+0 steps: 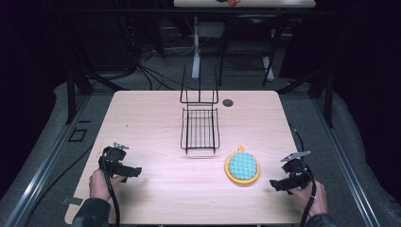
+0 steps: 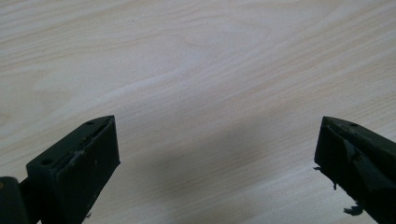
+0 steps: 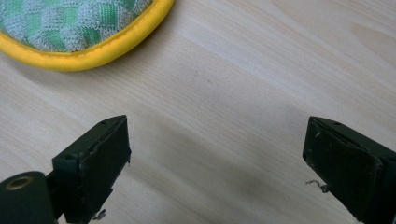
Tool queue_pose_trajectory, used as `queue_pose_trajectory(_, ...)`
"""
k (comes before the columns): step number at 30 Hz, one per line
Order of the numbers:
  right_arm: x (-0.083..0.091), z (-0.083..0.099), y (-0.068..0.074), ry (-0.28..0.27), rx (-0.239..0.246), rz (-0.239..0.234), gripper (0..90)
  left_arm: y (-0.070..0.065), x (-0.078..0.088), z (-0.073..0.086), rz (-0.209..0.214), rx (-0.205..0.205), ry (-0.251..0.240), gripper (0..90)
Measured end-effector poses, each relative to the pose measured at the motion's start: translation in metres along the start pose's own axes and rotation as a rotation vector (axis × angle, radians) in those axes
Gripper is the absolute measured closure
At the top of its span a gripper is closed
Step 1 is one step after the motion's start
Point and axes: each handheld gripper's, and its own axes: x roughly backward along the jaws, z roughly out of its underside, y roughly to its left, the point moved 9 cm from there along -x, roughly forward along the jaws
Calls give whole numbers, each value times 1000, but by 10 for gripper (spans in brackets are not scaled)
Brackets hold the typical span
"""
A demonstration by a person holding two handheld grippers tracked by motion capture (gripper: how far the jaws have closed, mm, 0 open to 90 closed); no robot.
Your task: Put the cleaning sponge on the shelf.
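A pale wooden bench carries a black wire rack, which stands at the middle, a little nearer the far edge, with its tall back wires rising toward that edge; a round scrubbing pad with a yellow rim and a green knitted face lies flat right of centre, toward the near edge, just off the rack's near right corner and apart from it; a small dark round hole sits in the bench close to the far edge, right of the rack. The right gripper is held low over the bench by the near right corner, pointing left toward the pad and near it but not touching; in the right gripper view its fingers stand spread wide with bare wood between them, released and holding nothing, and the pad's yellow rim curves across the upper left, beyond the tips. The left gripper is held low by the near left corner, pointing right, well apart from pad and rack; in the left gripper view its fingers are likewise spread wide and released, with bare wood grain between them; a cable trails from each gripper toward the near edge.
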Motion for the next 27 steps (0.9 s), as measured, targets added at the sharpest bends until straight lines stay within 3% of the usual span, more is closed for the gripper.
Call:
queue_pose_trajectory(13,8,-12,10,-48,17,-32,75,0,3,1,7,6,-11,0)
queue_pose_trajectory(19,13,-27,16,-94,6,-56,75,-1,3,3,9,-10,-8,0)
queue_pose_trajectory(27,11,-43,27,-114,25,-69,64,2,7,7,11,8,-22,0)
